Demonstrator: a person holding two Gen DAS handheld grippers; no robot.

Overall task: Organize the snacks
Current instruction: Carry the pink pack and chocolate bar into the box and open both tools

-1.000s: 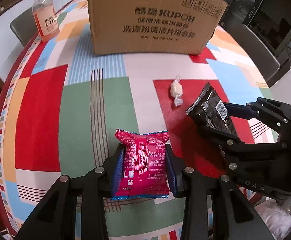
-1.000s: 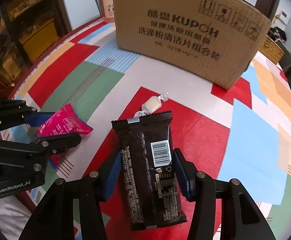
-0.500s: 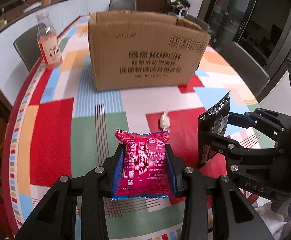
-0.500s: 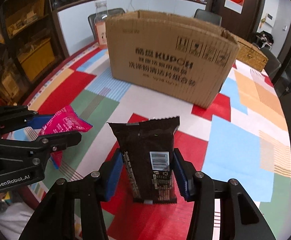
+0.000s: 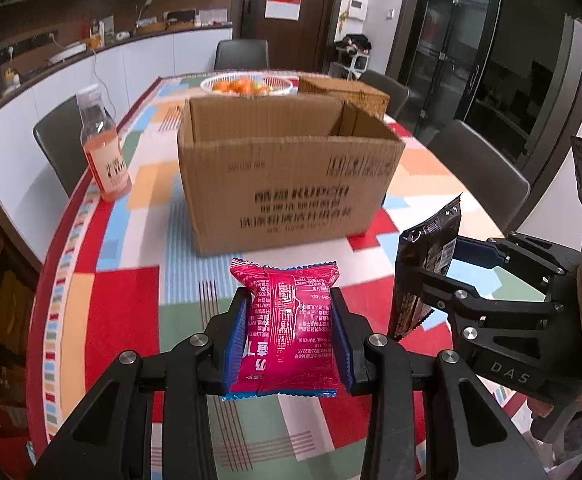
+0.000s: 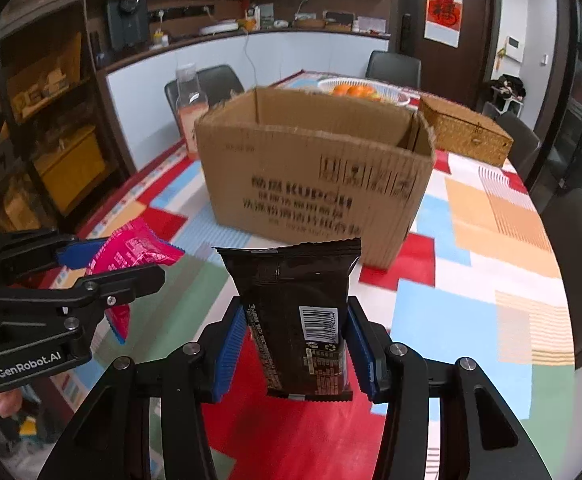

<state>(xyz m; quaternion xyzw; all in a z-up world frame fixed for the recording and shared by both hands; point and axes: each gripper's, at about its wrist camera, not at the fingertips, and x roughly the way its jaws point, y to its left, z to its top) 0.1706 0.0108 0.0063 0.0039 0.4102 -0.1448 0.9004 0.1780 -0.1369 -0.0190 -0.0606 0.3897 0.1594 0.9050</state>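
Left gripper point(image 5: 289, 336) squeezing a pink snack pack point(image 5: 289, 326); right gripper point(image 6: 297, 346) squeezing a black snack pack point(image 6: 299, 312); both packs up in the air, near the open cardboard box point(image 5: 287, 184). To do it well: lift both over the front wall; keep them apart; let go only once above the hole; no bumping the rim. Underneath, a tablecloth point(image 5: 103, 300) of red, green and blue patches; a pink drink bottle point(image 5: 105, 148) beside the box; a fruit basket point(image 5: 247, 85) and woven box point(image 6: 465, 130) behind; dark chairs around.
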